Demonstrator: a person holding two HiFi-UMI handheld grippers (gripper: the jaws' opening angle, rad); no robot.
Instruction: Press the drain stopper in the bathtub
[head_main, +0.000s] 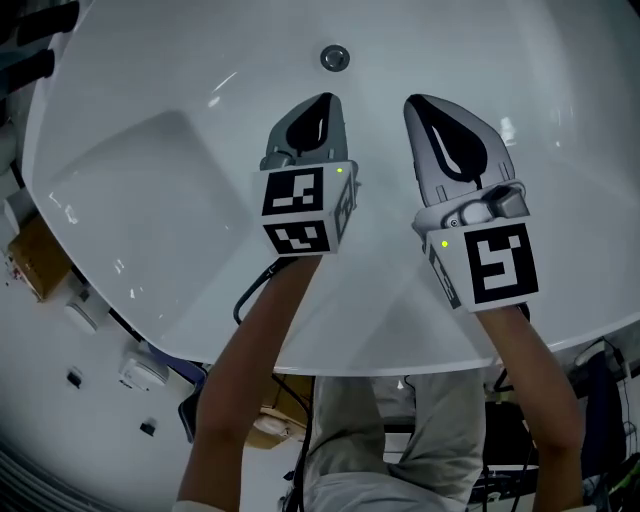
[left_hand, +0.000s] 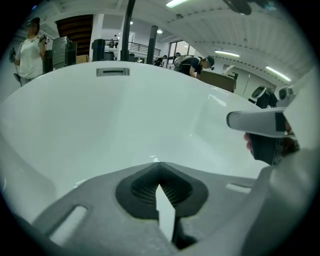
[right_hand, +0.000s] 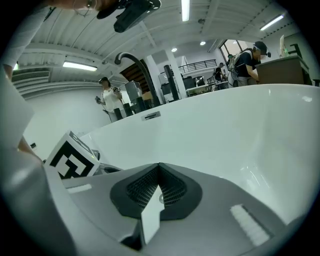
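The left tool (head_main: 327, 99) and the right tool (head_main: 413, 101) are hanging side by side over the white bathtub (head_main: 150, 180), each with its jaws pressed together, tip meeting tip. The round metal drain stopper (head_main: 335, 57) is sitting beyond both tips, nearer the left tool and apart from it.

Head view: the bathtub (head_main: 150, 180) is cut off at 12 and 3 o'clock; both forearms (head_main: 250, 370) are cropped at 6 o'clock; a cardboard box (head_main: 35, 262), 9 o'clock, is half hidden under its rim. Background people (left_hand: 30, 52) are too small to detail.
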